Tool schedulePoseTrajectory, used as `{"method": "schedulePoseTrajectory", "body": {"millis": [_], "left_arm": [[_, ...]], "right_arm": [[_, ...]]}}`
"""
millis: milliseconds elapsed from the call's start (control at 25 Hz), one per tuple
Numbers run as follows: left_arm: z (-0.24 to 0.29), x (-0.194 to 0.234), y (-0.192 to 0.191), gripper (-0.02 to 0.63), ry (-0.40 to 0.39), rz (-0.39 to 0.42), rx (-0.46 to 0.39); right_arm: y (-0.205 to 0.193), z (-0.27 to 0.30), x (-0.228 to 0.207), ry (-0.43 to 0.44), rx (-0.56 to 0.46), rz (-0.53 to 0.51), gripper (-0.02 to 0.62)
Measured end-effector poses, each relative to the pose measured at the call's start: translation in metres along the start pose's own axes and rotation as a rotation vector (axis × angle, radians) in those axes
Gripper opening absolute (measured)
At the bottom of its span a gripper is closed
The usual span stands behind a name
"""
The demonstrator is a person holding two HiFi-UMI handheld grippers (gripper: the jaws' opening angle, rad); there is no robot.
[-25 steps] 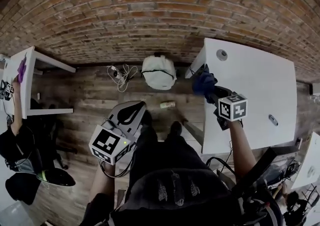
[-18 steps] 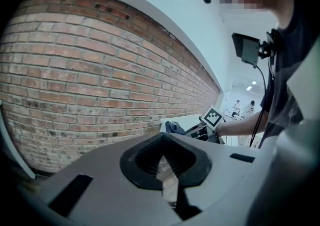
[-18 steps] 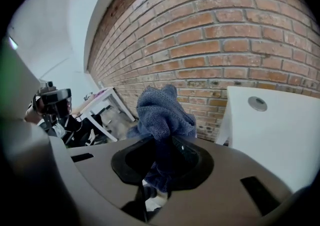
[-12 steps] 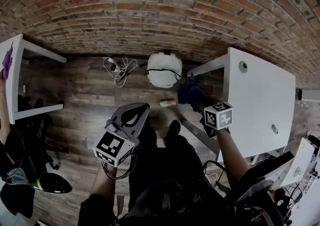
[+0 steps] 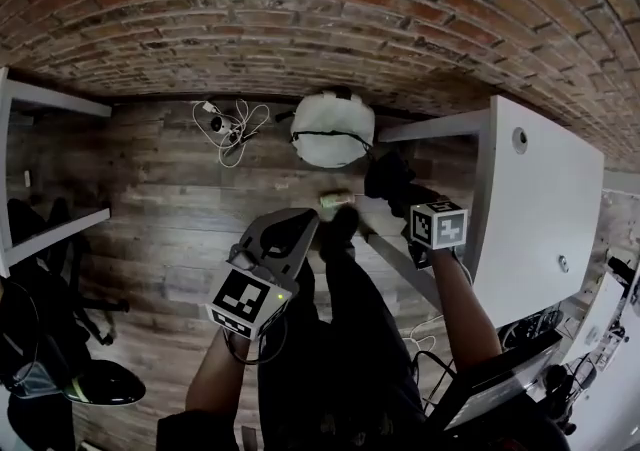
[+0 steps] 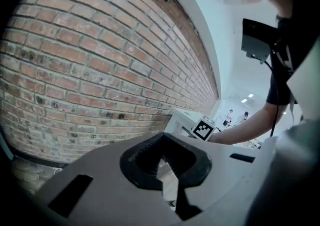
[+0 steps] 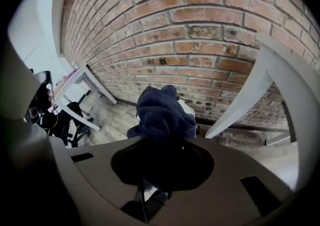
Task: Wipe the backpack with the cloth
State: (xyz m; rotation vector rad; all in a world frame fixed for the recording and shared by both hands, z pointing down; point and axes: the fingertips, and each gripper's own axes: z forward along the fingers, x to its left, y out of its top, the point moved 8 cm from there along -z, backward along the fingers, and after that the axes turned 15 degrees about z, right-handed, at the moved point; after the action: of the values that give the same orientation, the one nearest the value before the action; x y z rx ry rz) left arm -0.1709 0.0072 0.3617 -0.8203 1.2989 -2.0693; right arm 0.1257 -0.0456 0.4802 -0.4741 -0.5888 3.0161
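A white backpack stands on the wooden floor against the brick wall. My right gripper is shut on a dark blue cloth, which hangs just right of and below the backpack, apart from it. In the right gripper view the cloth bulges out of the right gripper and hides most of the backpack behind it. My left gripper hovers over the floor below the backpack. Its jaws meet at the tips with nothing between them in the left gripper view.
A white table stands close on the right, its leg beside the cloth. A tangle of cables lies left of the backpack and a small beige object below it. Another white table and a chair base are at left.
Both grippers have sunk toward the floor. The cloth has come off the table's edge and now hangs beside the backpack. The backpack appears nearer.
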Motion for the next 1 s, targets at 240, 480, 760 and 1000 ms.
{"method": "schedulePoseTrajectory", "body": {"millis": [240, 480, 760, 1000], "left_arm": [[0.039, -0.003, -0.063, -0.002, -0.028, -0.051, 0.061], [0.077, 0.001, -0.12, -0.002, -0.025, -0.083, 0.135], [0.097, 0.013, -0.146, -0.002, -0.023, -0.13, 0.141], [0.096, 0.017, -0.159, -0.002, -0.013, -0.167, 0.157]], "right_arm": [[-0.009, 0.082, -0.06, -0.051, -0.002, 0.1, 0.074], [-0.011, 0.156, -0.103, -0.065, 0.02, 0.083, 0.074], [0.015, 0.195, -0.138, -0.123, -0.012, 0.128, 0.074], [0.031, 0.21, -0.124, -0.13, -0.015, 0.095, 0.074]]}}
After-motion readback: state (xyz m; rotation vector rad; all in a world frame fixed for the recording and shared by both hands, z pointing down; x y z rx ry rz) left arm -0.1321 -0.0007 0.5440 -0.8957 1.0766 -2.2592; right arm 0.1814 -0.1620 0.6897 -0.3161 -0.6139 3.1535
